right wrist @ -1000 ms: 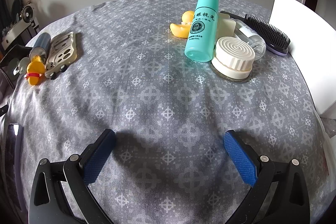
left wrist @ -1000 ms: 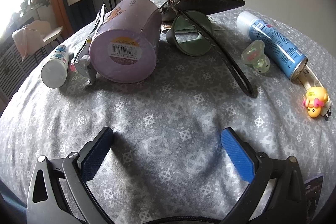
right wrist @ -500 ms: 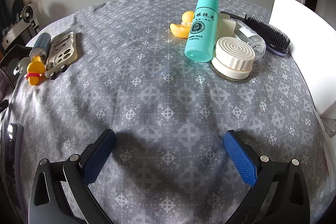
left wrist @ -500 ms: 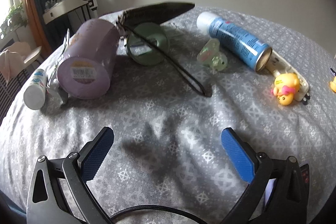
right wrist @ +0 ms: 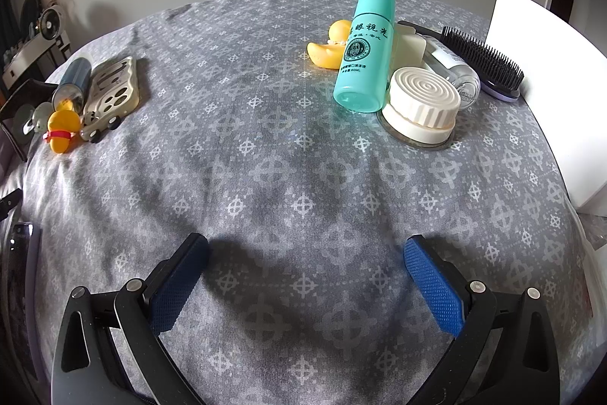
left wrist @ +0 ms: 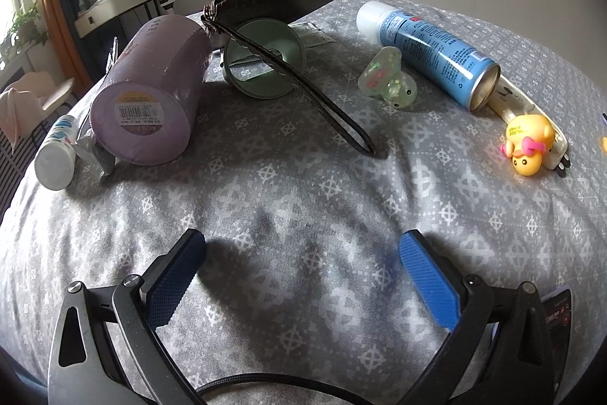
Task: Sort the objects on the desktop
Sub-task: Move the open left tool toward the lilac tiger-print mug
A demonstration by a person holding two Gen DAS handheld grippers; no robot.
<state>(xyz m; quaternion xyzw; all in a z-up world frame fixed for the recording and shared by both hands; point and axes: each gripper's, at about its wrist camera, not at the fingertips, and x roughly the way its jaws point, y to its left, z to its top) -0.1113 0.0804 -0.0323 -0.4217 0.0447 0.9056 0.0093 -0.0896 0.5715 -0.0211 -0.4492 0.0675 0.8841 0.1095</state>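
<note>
My left gripper (left wrist: 301,249) is open and empty above the grey patterned cloth (left wrist: 303,185). Ahead of it lie a purple cylinder (left wrist: 151,93), a white bottle (left wrist: 57,154), a green round lid (left wrist: 265,57) under a dark strap (left wrist: 303,82), a translucent pacifier (left wrist: 387,78), a blue spray can (left wrist: 432,52) and a yellow duck toy (left wrist: 529,147). My right gripper (right wrist: 305,253) is open and empty. Ahead of it are a teal bottle (right wrist: 366,48), a yellow duck (right wrist: 328,44), a white round jar (right wrist: 421,105) and a black hairbrush (right wrist: 481,59).
A dark leather pouch (left wrist: 280,0) lies behind the green lid. In the right wrist view a phone case (right wrist: 114,90), a small duck (right wrist: 62,130) and the spray can (right wrist: 74,82) sit at the far left, and a white box (right wrist: 550,82) stands at the right edge.
My left gripper has swung to the right, so the objects shifted left in its view and the duck toy came in. The right gripper has stayed still.
</note>
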